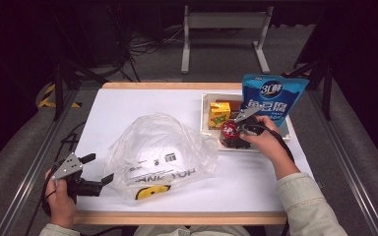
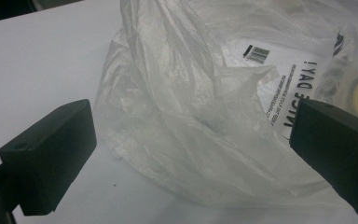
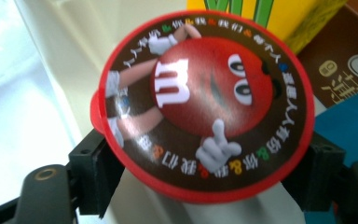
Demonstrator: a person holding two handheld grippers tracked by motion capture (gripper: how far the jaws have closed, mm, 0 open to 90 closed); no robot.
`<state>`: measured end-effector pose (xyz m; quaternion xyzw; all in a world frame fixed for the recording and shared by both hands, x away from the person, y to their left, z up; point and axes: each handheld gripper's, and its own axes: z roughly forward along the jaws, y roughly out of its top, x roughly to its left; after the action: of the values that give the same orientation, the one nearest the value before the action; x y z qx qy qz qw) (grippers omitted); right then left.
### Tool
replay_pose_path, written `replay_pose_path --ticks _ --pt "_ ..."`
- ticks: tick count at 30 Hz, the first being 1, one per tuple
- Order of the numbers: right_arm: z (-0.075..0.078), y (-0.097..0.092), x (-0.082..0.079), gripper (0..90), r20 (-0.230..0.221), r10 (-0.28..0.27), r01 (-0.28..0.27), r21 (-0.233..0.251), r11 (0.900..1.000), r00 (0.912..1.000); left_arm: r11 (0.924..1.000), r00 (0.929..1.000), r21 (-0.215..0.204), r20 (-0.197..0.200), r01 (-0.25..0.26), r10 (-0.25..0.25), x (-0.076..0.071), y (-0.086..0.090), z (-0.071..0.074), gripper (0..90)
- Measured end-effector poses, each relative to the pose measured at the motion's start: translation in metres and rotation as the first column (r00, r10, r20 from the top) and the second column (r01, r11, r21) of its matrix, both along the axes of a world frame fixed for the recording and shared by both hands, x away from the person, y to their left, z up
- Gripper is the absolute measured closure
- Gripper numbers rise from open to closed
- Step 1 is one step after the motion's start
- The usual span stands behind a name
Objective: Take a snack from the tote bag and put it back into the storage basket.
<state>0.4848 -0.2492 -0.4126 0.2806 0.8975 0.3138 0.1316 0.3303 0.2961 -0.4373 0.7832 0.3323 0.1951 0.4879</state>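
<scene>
A: From the high view, what's in hand?

B: The right gripper is closed round a small round candy tub with a red lid, at the front of the white rectangular tray on the table's right side. A yellow juice carton stands just behind it, and a tall blue printed pouch leans at the tray's back. The left gripper hovers with jaws spread wide at the near-left edge of the crumpled clear plastic bag.

A: And the left gripper view?

B: Both black jaws well apart, nothing between them. The bag lies thin and limp, with a barcode and black lettering showing through it. I'd judge it slippery; a folded rim would give a better pinch.

A: The right gripper view?

B: The tub sits between the jaws, held by its sides. Its lid is brown, rimmed red, showing a red cartoon candy with white gloves. It looks rigid and light; the sides seem the right grip.
</scene>
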Motion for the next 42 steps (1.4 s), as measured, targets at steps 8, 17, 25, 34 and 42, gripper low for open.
replay_pose_path --ticks 8,17,25,34,42 --pt "0.0 -0.006 -0.005 20.8 -0.007 -0.04 0.04 -0.014 0.9991 0.9992 1.0 1.0 0.001 -0.001 0.002 -0.002 0.0 0.0 0.0 1.1" --pt "0.001 -0.017 -0.008 22.5 -0.007 -0.108 0.108 -0.029 0.9937 0.9941 1.0 1.0 0.002 -0.002 0.004 -0.004 0.0 -0.001 0.0 1.1" --pt "0.002 -0.021 -0.009 25.4 -0.009 -0.145 0.145 -0.029 0.989 0.9893 1.0 1.0 0.002 -0.003 0.005 -0.005 0.0 -0.001 0.0 1.1" --pt "0.015 -0.026 -0.019 36.9 0.014 -0.118 0.117 0.019 0.9929 0.9929 1.0 1.0 0.002 -0.003 0.005 -0.005 0.0 -0.001 0.0 1.1" --pt "0.039 -0.029 -0.042 36.8 0.071 -0.084 0.077 0.096 0.9925 0.9939 0.9999 0.9999 -0.004 -0.004 0.011 -0.011 -0.002 0.001 0.002 1.1"
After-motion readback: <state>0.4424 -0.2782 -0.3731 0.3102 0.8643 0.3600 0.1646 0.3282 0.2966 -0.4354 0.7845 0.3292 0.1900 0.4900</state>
